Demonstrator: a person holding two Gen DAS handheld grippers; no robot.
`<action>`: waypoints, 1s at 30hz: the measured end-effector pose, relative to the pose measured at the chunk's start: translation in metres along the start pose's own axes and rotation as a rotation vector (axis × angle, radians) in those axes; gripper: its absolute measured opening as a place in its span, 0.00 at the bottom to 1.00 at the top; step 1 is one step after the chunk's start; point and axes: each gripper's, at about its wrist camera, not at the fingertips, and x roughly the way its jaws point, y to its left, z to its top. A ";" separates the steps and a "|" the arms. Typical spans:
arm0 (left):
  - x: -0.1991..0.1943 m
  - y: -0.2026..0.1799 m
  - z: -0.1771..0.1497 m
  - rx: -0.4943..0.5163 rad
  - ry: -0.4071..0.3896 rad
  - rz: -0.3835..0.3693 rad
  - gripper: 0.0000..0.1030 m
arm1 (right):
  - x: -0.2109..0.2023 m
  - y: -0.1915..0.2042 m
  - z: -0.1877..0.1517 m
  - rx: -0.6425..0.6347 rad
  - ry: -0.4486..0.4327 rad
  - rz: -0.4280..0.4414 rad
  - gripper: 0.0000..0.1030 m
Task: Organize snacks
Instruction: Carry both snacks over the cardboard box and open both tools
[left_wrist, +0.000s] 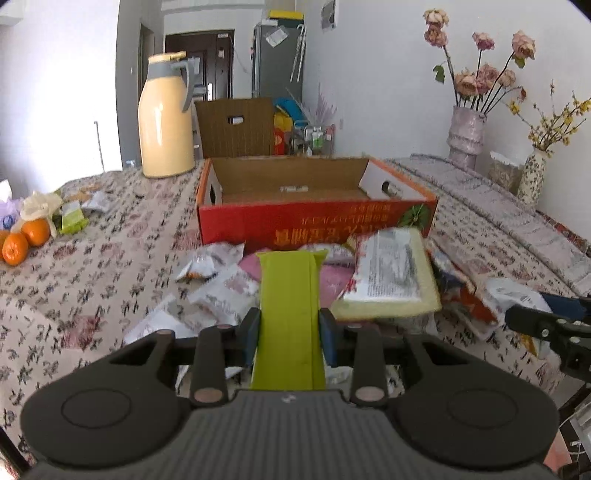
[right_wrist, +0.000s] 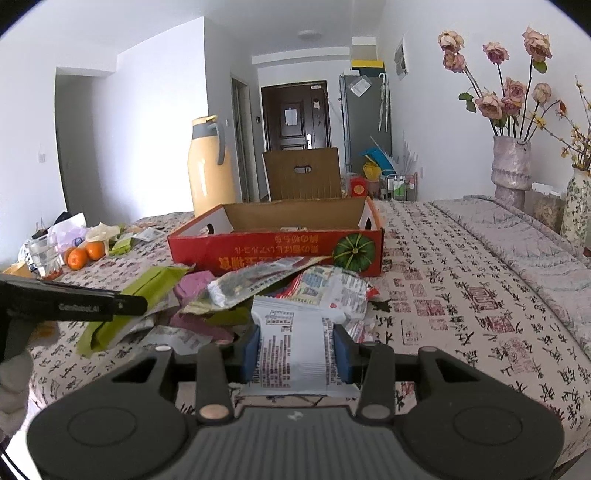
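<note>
Room: white walls, dark door (right_wrist: 294, 114) at the far end, grey fridge (right_wrist: 364, 122) to its right.
Surface: table under a patterned cloth (right_wrist: 461, 295) printed with black characters and red seals; quilted fold along the right edge.
Box: red cardboard box (right_wrist: 275, 251), open top, mid-table, almost empty inside; upside-down yellow lettering and a green pumpkin picture on its near wall.
Open room: bare cloth right of the box; left edge crowded by oranges (right_wrist: 83, 254) and wrappers; yellow thermos (left_wrist: 166, 118) behind the box's left corner.
Snack pile: loose packets (right_wrist: 295, 284) heaped just before the box.
Left gripper (left_wrist: 290, 334): clamped on a green packet (left_wrist: 290, 306), raised over the pile.
Right gripper (right_wrist: 297, 354): pads pressed on a white packet (right_wrist: 291, 347) with small unreadable print.
Writing: "GenRobot.AI" on the left gripper's side, seen from the right wrist.
</note>
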 end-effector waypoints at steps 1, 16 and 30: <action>-0.001 -0.001 0.003 0.002 -0.009 0.002 0.33 | 0.001 -0.001 0.002 0.000 -0.004 -0.001 0.39; 0.013 -0.012 0.063 -0.047 -0.115 0.056 0.33 | 0.042 -0.018 0.054 -0.001 -0.066 -0.017 0.39; 0.073 -0.012 0.135 -0.079 -0.131 0.125 0.33 | 0.132 -0.042 0.136 -0.003 -0.068 -0.037 0.39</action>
